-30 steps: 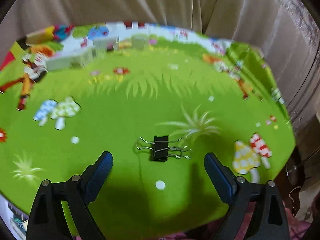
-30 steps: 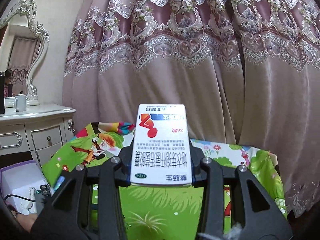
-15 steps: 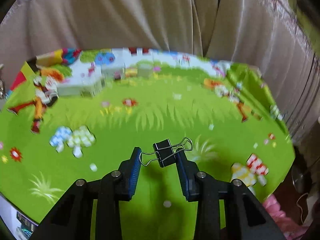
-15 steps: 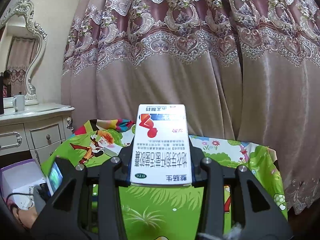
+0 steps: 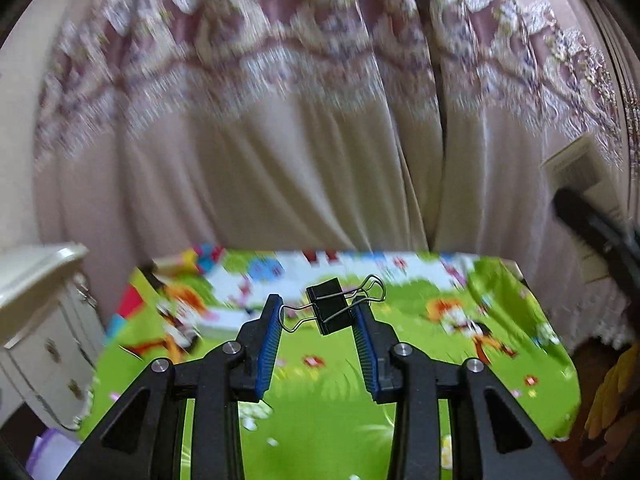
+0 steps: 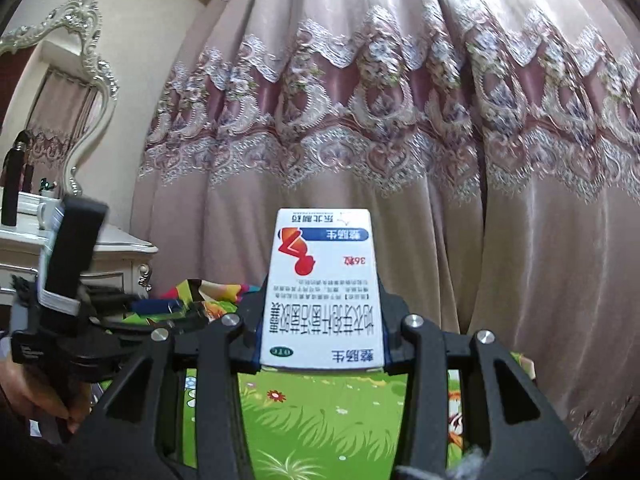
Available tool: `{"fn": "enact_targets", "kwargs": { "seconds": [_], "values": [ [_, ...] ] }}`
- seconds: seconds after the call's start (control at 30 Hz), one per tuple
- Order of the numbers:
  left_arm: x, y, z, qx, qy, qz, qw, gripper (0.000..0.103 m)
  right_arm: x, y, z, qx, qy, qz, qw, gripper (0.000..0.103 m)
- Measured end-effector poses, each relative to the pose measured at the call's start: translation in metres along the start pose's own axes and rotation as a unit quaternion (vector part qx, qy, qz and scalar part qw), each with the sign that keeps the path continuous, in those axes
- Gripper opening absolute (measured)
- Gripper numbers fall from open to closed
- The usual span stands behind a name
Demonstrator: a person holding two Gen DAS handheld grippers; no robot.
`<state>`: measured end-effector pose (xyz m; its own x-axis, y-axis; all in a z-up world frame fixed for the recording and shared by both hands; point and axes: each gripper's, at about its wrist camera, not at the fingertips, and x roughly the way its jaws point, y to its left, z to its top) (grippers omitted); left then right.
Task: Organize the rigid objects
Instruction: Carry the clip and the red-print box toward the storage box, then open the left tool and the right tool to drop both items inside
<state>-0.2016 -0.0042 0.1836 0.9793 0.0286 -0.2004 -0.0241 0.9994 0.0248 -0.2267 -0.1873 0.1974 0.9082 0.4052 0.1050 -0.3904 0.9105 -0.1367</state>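
A black binder clip [image 5: 329, 307] with silver wire handles hangs above the green cartoon tablecloth [image 5: 320, 404], off its surface. My left gripper [image 5: 317, 305] is shut on it, blue pads [image 5: 267, 344] pressing the wire handles from both sides. In the right wrist view, a white medicine box [image 6: 322, 280] with red and blue print stands upright between the fingers of my right gripper [image 6: 322, 294], which is shut on its sides. That box [image 5: 576, 168] also shows at the right edge of the left wrist view.
A pink lace-trimmed curtain [image 6: 400, 140] hangs close behind the table. A white dresser [image 5: 40, 320] with an ornate mirror [image 6: 80, 60] stands to the left. The left tool's body [image 6: 72, 260] and a hand [image 6: 36, 400] fill the right view's lower left.
My left gripper shut on the binder clip and lifted it off the cloth, tilting up toward the curtain. The right gripper kept hold of the box and shifted slightly.
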Motion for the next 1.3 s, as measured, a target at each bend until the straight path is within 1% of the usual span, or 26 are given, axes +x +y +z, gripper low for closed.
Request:
{"fn": "enact_targets", "kwargs": {
  "seconds": [0.07,0.13,0.17,0.27,0.33,0.47,0.57,0.67,0.7,0.77,0.8,0.9,0.97,1.07,1.1,1.13,1.17,1.2,1.23,1.27,1.3],
  "values": [
    [-0.014,0.005,0.001,-0.002,-0.02,0.015,0.9997,0.036,0.001,0.006,0.002,-0.003,0.0,0.011,1.0,0.045],
    [-0.025,0.014,0.0,-0.008,-0.027,0.026,0.9993,0.036,0.003,0.016,0.002,-0.006,0.004,0.028,1.0,0.045],
    [-0.028,0.017,0.0,-0.01,-0.026,0.031,0.9991,0.036,0.004,0.02,0.002,-0.005,0.006,0.035,0.999,0.045],
    [-0.037,0.034,-0.006,-0.024,-0.016,0.046,0.9985,0.037,0.011,0.039,0.003,-0.009,0.017,0.074,0.997,0.045],
    [-0.044,0.05,-0.01,-0.034,-0.009,0.064,0.9974,0.037,0.014,0.051,0.003,-0.014,0.023,0.097,0.995,0.045],
    [-0.06,0.073,-0.023,-0.045,0.007,0.096,0.9944,0.037,0.028,0.082,0.005,-0.021,0.048,0.163,0.985,0.045],
    [-0.072,0.097,-0.037,-0.059,0.032,0.124,0.99,0.037,0.044,0.107,0.005,-0.013,0.083,0.222,0.971,0.045],
    [-0.081,0.118,-0.052,-0.08,0.058,0.147,0.9842,0.037,0.061,0.138,0.0,-0.023,0.128,0.272,0.953,0.045],
    [-0.083,0.126,-0.057,-0.089,0.071,0.152,0.9817,0.037,0.067,0.149,-0.003,-0.025,0.145,0.291,0.946,0.045],
    [-0.086,0.144,-0.071,-0.117,0.102,0.159,0.975,0.037,0.078,0.174,-0.01,-0.04,0.189,0.327,0.925,0.045],
    [-0.089,0.153,-0.078,-0.133,0.113,0.162,0.9712,0.037,0.08,0.182,-0.013,-0.045,0.201,0.337,0.919,0.045],
    [-0.096,0.175,-0.103,-0.165,0.142,0.186,0.9581,0.037,0.088,0.213,-0.025,-0.069,0.239,0.37,0.895,0.045],
    [-0.101,0.19,-0.121,-0.187,0.16,0.204,0.9475,0.037,0.092,0.232,-0.034,-0.087,0.261,0.386,0.88,0.045],
    [-0.102,0.209,-0.142,-0.216,0.189,0.225,0.931,0.037,0.096,0.262,-0.055,-0.116,0.3,0.41,0.854,0.045],
    [-0.101,0.214,-0.149,-0.222,0.198,0.231,0.9264,0.037,0.096,0.273,-0.062,-0.129,0.315,0.419,0.842,0.045],
    [-0.101,0.218,-0.155,-0.227,0.208,0.236,0.9216,0.037,0.095,0.283,-0.07,-0.14,0.325,0.425,0.833,0.045],
    [-0.102,0.222,-0.16,-0.231,0.214,0.239,0.9187,0.037,0.094,0.29,-0.076,-0.148,0.333,0.431,0.826,0.045],
    [-0.103,0.227,-0.166,-0.239,0.22,0.242,0.9142,0.037,0.094,0.3,-0.084,-0.158,0.343,0.439,0.815,0.045],
    [-0.102,0.234,-0.174,-0.248,0.23,0.25,0.9071,0.037,0.094,0.309,-0.092,-0.168,0.354,0.446,0.805,0.045],
    [-0.102,0.238,-0.18,-0.254,0.238,0.255,0.9021,0.037,0.093,0.315,-0.098,-0.174,0.359,0.45,0.799,0.045],
    [-0.101,0.241,-0.185,-0.258,0.243,0.257,0.8992,0.037,0.091,0.322,-0.105,-0.182,0.367,0.456,0.79,0.045]
  ]
}}
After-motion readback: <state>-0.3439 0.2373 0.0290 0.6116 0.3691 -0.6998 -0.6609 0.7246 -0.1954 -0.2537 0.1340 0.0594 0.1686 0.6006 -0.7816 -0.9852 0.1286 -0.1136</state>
